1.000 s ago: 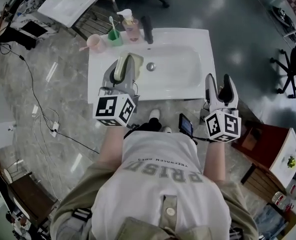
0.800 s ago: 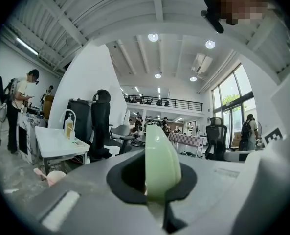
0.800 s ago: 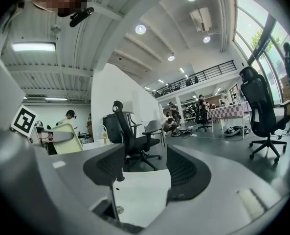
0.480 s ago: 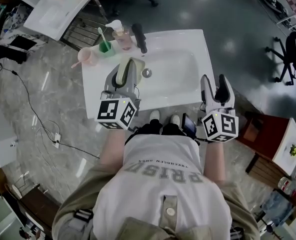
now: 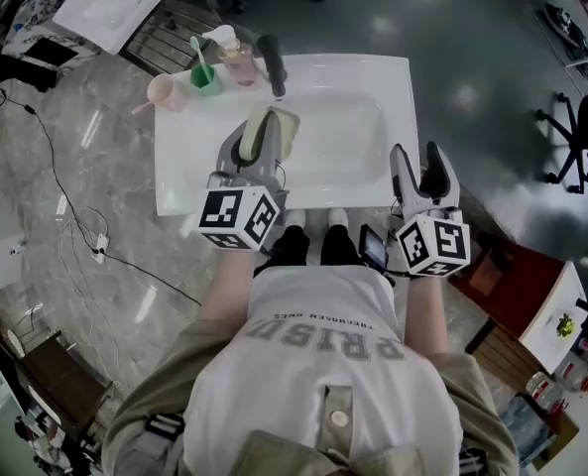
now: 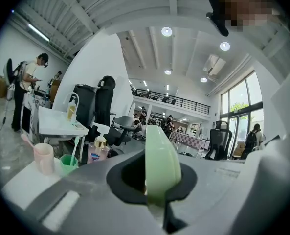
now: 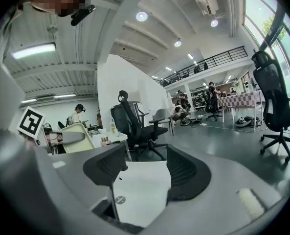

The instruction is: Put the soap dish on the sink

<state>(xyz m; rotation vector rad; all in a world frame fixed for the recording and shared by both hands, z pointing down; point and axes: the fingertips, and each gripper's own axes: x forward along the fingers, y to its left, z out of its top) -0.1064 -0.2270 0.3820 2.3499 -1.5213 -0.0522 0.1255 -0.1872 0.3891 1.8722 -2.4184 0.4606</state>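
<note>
Only the left gripper view shows the soap dish (image 6: pixel 160 160) edge-on, clamped between the left gripper (image 5: pixel 254 127) jaws. The head view places it over the left of the sink (image 5: pixel 373 77) basin. The right gripper (image 7: pixel 142 175) gapes empty above the sink's near right rim. Far left, a green cup (image 5: pixel 205 79) holds a toothbrush (image 5: pixel 196 53).

Far left, a pink cup (image 5: pixel 161 90), a green cup (image 5: pixel 205 79) holding a toothbrush (image 5: pixel 196 50), a pump bottle (image 5: pixel 236 59) and a long black thing (image 5: pixel 271 64) stand in a row. Cables (image 5: pixel 151 279) trail across the left floor (image 5: pixel 125 196). An office chair (image 5: pixel 586 132) stands far right.
</note>
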